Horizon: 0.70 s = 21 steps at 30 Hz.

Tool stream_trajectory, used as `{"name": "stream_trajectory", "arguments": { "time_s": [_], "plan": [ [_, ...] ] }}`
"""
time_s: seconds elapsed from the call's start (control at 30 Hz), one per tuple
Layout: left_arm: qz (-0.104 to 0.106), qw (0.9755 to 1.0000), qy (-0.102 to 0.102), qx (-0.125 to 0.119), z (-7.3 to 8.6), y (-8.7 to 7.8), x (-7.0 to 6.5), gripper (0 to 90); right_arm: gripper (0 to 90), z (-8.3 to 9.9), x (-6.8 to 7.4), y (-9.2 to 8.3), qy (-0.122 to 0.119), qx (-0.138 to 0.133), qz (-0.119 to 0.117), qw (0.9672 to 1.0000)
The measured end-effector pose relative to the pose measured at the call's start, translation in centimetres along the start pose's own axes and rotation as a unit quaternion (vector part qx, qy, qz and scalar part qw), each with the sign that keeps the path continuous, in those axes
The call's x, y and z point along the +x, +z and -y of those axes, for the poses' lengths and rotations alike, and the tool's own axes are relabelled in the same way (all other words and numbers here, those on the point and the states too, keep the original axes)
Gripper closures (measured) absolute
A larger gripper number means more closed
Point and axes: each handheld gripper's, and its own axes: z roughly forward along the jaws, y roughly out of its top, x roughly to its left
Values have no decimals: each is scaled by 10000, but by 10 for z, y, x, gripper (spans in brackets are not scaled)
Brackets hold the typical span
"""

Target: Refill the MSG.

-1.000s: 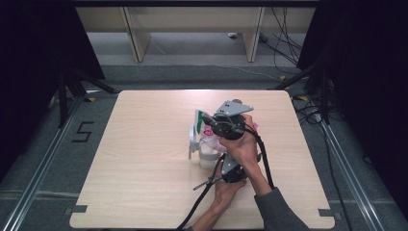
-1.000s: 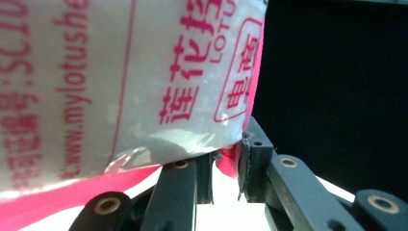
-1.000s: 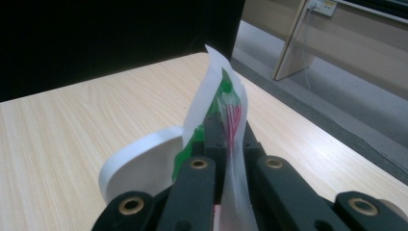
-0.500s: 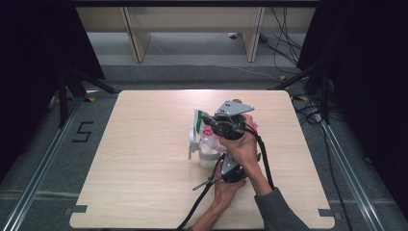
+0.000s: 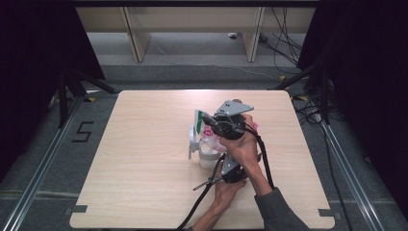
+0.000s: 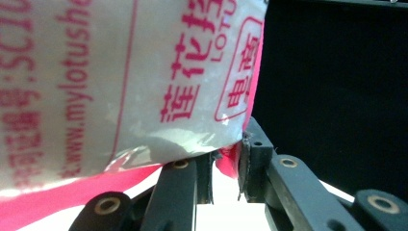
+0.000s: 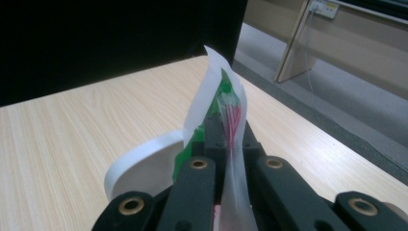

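A plastic packet [image 5: 208, 131], white with pink and green print, is held above the middle of the wooden table [image 5: 139, 159], over a white mug [image 5: 201, 153]. The right gripper [image 5: 208, 120] is clamped on the packet's top edge [image 7: 225, 103], its jaws pressed together on the film. The left gripper [image 5: 222, 166], nearer the person, pinches the packet's pink lower corner [image 6: 230, 161] between its pads.

1. Your packet [image 6: 144, 72]: glossy plastic film, crinkled, with pink print.
2. Your cup [image 7: 144, 168]: smooth, matt white, plastic-looking.
3. Your table [image 5: 144, 144]: pale wood-grain top, matt.
4. Your jaws: matt black plastic with brass-coloured rivets.
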Motion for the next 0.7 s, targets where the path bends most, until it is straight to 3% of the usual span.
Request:
{"name": "stream_trajectory", "arguments": {
  "time_s": [0.7],
  "plan": [
    [28,10000,-9,-3,0,1,0,781,888,1,-2,1,-42,-102,39,9999]
  ]
}}
